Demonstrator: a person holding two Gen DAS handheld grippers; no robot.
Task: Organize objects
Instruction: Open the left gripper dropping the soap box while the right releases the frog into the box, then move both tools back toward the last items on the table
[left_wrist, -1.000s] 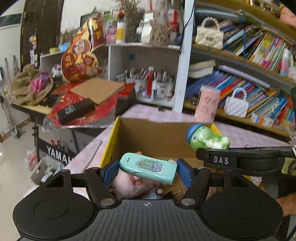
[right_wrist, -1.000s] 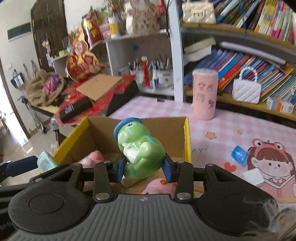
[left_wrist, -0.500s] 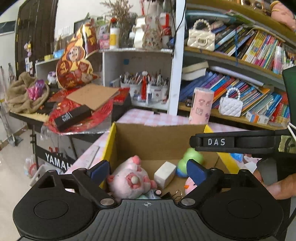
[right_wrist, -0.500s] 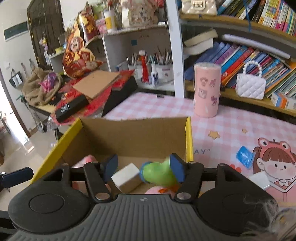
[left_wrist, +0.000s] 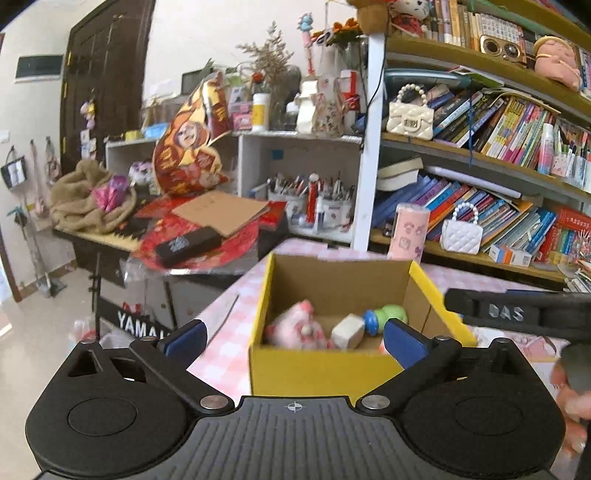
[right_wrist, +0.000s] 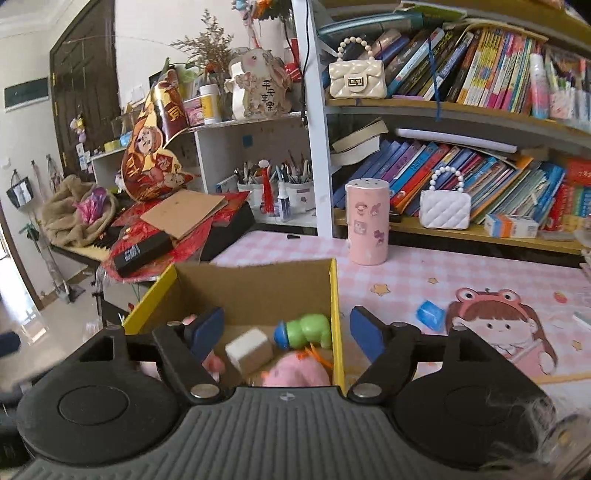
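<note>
The left gripper (left_wrist: 293, 341) stands with its blue pads spread wide and nothing between them; its jaws have just been opening. Past it sits the cardboard box (left_wrist: 314, 371), yellow on its outer walls and brown inside, resting on a table with a pink checked cloth (right_wrist: 424, 273). The right gripper (right_wrist: 286, 330) is also open and empty, its jaws having just been opening too, and it hangs over the near right corner of the box.

Inside the box, the green frog toy (right_wrist: 308, 330) with a blue cap lies on its side toward the far right. Just left of it lies a white block (right_wrist: 249, 349), tilted on an edge. A pink plush toy (left_wrist: 297, 328) fills the left part of the floor, and another pink plush (right_wrist: 295, 373) lies near the right wall, close to the frog.

On the cloth to the right of the box lies a small blue piece (right_wrist: 430, 315), beside a printed cartoon girl in a frog hat. A pink cylindrical container (right_wrist: 367, 221) stands at the far edge of the table, in front of a bookshelf crowded with books.
</note>
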